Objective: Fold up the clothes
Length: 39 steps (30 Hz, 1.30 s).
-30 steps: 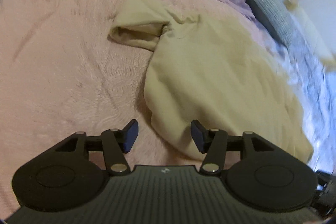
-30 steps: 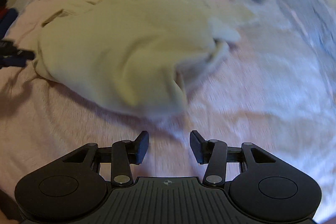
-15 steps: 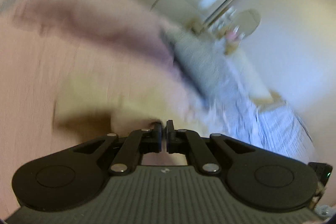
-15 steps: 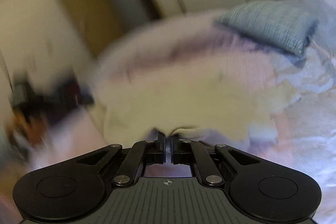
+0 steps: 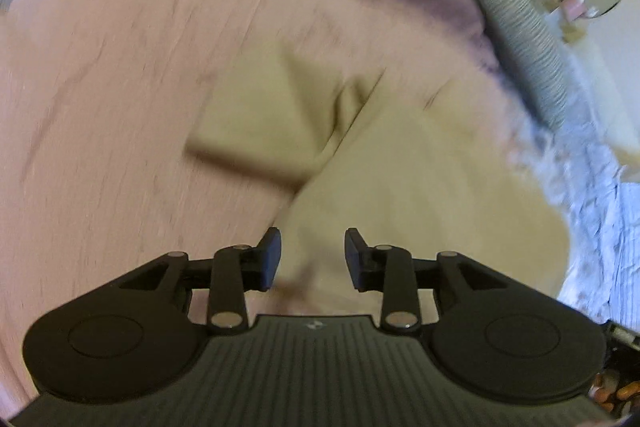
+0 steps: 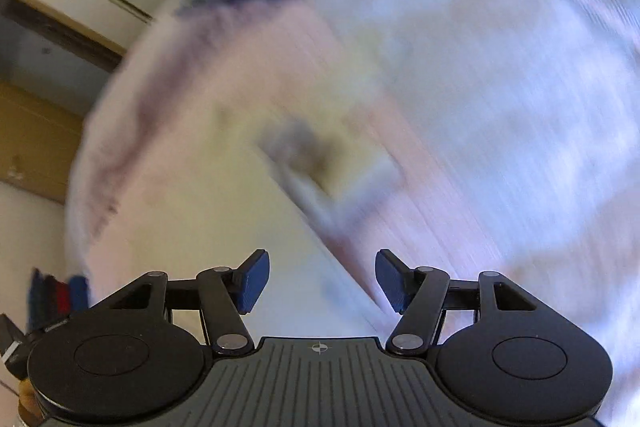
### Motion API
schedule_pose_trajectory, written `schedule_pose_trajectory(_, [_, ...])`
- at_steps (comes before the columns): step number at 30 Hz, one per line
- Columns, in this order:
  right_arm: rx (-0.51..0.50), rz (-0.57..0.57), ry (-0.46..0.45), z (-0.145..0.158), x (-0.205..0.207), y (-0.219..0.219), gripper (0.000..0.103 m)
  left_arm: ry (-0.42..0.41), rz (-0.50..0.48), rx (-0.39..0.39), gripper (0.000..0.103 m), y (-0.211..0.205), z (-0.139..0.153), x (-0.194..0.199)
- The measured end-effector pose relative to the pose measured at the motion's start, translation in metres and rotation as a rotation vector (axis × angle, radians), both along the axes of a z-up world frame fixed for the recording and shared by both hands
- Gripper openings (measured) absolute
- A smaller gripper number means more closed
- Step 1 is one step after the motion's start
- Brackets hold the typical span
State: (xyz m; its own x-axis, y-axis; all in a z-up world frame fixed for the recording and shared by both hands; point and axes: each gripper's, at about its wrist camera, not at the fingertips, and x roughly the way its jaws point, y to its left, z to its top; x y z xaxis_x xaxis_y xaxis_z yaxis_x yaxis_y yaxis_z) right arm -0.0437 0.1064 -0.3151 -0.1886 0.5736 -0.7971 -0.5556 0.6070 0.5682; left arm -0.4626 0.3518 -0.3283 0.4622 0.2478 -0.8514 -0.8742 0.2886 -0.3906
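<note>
Both grippers, left and right, jaws apart, empty. Shirt on bed (views blurred). Risk: fast swing, misjudged hem, grabbing blanket too.

The garment lies on the bed, its sleeve reaching toward 10 o'clock. A pillow sits beyond at 1 o'clock.
</note>
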Motion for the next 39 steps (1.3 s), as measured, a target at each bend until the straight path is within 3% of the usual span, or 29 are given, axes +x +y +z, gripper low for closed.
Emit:
schedule_pose_trajectory(3, [-0.045, -0.038, 0.048, -0.029, -0.003, -0.018, 0.062, 0.002, 0.012, 0.016, 0.04, 0.001, -0.016, 0.001])
schedule_pose_trajectory(7, [0.04, -0.085, 0.07, -0.039, -0.003, -0.014, 0.063, -0.027, 0.044, 0.029, 0.046, 0.018, -0.034, 0.013])
schedule_pose_trajectory(8, [0.061, -0.086, 0.072, -0.041, -0.004, -0.011, 0.063, -0.036, 0.043, 0.016, 0.043, 0.023, -0.04, 0.016])
schedule_pose_trajectory(11, [0.092, -0.024, 0.087, -0.032, -0.01, -0.013, 0.061, -0.033, -0.042, -0.027, 0.004, 0.02, -0.048, 0.028])
schedule_pose_trajectory(12, [0.101, 0.001, 0.092, -0.029, -0.013, -0.015, 0.024, -0.022, -0.075, -0.031, 0.003, 0.017, -0.048, 0.032])
schedule_pose_trajectory(13, [0.111, 0.026, 0.098, -0.025, -0.015, -0.016, 0.001, -0.041, -0.096, -0.03, 0.003, 0.01, -0.041, 0.025])
schedule_pose_trajectory(16, [0.139, 0.1, 0.114, -0.013, -0.022, -0.021, 0.003, -0.098, -0.159, -0.027, 0.002, -0.009, -0.017, 0.004])
schedule_pose_trajectory(19, [0.147, 0.161, 0.149, 0.011, -0.025, -0.046, 0.003, -0.199, -0.254, -0.045, 0.003, -0.044, 0.024, -0.044])
schedule_pose_trajectory(21, [0.1, 0.207, 0.168, 0.031, -0.029, -0.074, 0.003, -0.198, -0.307, -0.108, 0.003, -0.075, 0.04, -0.077])
schedule_pose_trajectory(23, [-0.015, 0.246, 0.186, 0.041, -0.041, -0.093, 0.004, -0.158, -0.343, -0.225, 0.005, -0.108, 0.042, -0.103])
schedule_pose_trajectory(25, [-0.183, 0.263, 0.215, 0.031, -0.058, -0.107, 0.004, -0.056, -0.386, -0.309, 0.008, -0.134, 0.032, -0.115])
schedule_pose_trajectory(26, [-0.26, 0.271, 0.204, 0.024, -0.066, -0.11, 0.007, 0.013, -0.412, -0.314, 0.007, -0.143, 0.028, -0.118])
schedule_pose_trajectory(27, [-0.329, 0.279, 0.172, 0.018, -0.074, -0.112, 0.022, 0.043, -0.414, -0.299, 0.006, -0.142, 0.027, -0.119])
schedule_pose_trajectory(28, [-0.372, 0.27, 0.123, 0.016, -0.079, -0.111, 0.03, 0.073, -0.416, -0.283, 0.007, -0.142, 0.026, -0.121])
schedule_pose_trajectory(29, [-0.399, 0.246, 0.065, 0.015, -0.081, -0.106, 0.042, 0.061, -0.39, -0.265, 0.007, -0.134, 0.027, -0.123])
schedule_pose_trajectory(30, [-0.403, 0.208, 0.02, 0.017, -0.081, -0.102, 0.045, 0.031, -0.349, -0.243, 0.008, -0.119, 0.031, -0.125])
schedule_pose_trajectory(31, [-0.379, 0.154, 0.0, 0.02, -0.077, -0.097, 0.045, 0.001, -0.308, -0.221, 0.008, -0.105, 0.035, -0.127])
schedule_pose_trajectory(33, [-0.325, 0.057, -0.009, 0.028, -0.068, -0.085, 0.046, -0.039, -0.238, -0.138, 0.024, -0.072, 0.044, -0.124])
schedule_pose_trajectory(34, [-0.284, 0.006, -0.017, 0.032, -0.061, -0.08, 0.047, -0.044, -0.202, -0.112, 0.027, -0.054, 0.044, -0.118])
schedule_pose_trajectory(39, [-0.186, -0.158, -0.059, 0.035, -0.025, -0.034, 0.049, -0.094, -0.044, -0.004, 0.03, 0.032, 0.045, -0.088])
